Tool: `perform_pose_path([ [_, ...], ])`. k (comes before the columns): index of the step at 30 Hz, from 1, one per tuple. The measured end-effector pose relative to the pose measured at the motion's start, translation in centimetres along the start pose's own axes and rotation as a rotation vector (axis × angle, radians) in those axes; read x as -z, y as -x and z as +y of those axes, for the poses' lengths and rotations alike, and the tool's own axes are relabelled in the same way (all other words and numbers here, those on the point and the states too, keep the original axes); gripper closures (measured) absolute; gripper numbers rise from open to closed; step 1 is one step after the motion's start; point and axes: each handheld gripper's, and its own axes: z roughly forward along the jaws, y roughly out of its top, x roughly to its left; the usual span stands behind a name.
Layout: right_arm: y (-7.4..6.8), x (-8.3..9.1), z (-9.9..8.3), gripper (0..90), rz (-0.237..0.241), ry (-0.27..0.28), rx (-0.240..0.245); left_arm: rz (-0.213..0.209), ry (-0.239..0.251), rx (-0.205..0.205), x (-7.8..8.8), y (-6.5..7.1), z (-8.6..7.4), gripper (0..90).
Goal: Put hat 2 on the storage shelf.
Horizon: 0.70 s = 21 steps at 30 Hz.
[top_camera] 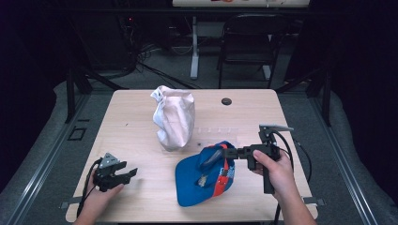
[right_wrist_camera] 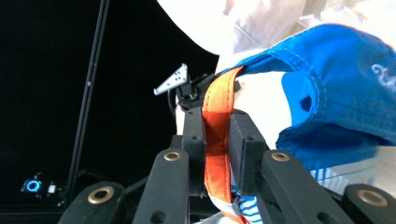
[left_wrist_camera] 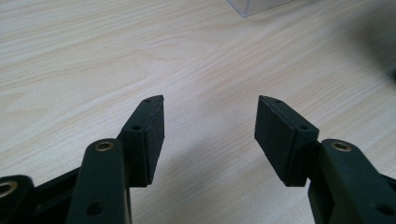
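Observation:
A blue cap point(top_camera: 199, 183) with an orange strap point(top_camera: 226, 172) lies at the table's front centre, its rear edge lifted. My right gripper point(top_camera: 226, 152) comes in from the right and is shut on that strap. In the right gripper view the strap point(right_wrist_camera: 217, 135) is pinched between the two pads, with the blue cap point(right_wrist_camera: 336, 88) hanging to the right. A crumpled white bag point(top_camera: 174, 117) stands upright behind the cap. My left gripper point(top_camera: 131, 173) rests at the front left, apart from the cap. Its jaws point(left_wrist_camera: 210, 126) stand open over bare wood.
A clear plastic box point(top_camera: 218, 133) sits between the bag and the cap; its corner point(left_wrist_camera: 254, 5) also appears in the left gripper view. A black round grommet point(top_camera: 226, 101) marks the far side of the wooden table point(top_camera: 131, 117). A dark chair point(top_camera: 248, 37) stands beyond.

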Motion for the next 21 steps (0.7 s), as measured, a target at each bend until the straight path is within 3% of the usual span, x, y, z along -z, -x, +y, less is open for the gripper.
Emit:
perform_pose_path([
  [8, -2.5, 1.4, 1.3, 78.2, -0.046, -0.001, 0.006, 0.000, -0.012, -0.011, 0.1, 0.0, 0.1, 43.2],
  [14, -4.1, 3.5, 1.7, 78.2, -0.088, 0.042, 0.019, 0.009, 0.003, -0.008, 0.1, 0.1, 0.1, 43.2],
  [21, -4.5, 5.7, 2.1, 78.3, -0.093, 0.094, 0.001, 0.012, 0.013, -0.010, 0.2, 0.1, 0.1, 42.5],
])
